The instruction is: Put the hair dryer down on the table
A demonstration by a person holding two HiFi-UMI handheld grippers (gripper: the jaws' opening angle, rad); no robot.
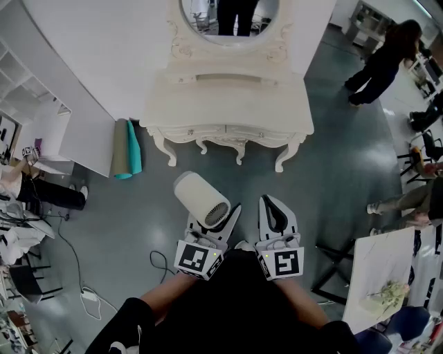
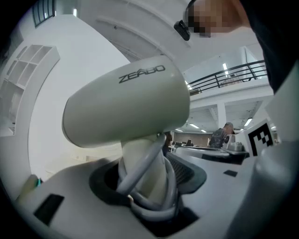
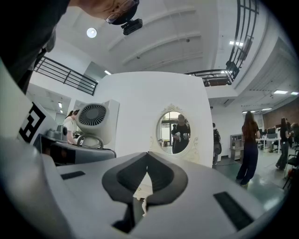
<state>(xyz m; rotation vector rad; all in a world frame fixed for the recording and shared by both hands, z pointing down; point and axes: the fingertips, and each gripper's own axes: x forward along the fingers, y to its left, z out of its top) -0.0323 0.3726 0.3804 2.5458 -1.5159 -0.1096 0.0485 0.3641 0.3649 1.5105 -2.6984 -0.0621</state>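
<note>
A cream hair dryer stands up in my left gripper, which is shut on its handle; the grey cord is looped around that handle. In the left gripper view the dryer fills the frame, with the handle and cord pinched between the jaws of the left gripper. My right gripper is beside it to the right, shut with nothing in it; its tips meet. The dryer's rear grille shows at left in the right gripper view. Ahead of both grippers stands the white dressing table.
An oval mirror sits on the dressing table's back. Rolled mats lean at its left. A cable lies on the grey floor. A white table stands at the right. A person walks at the upper right.
</note>
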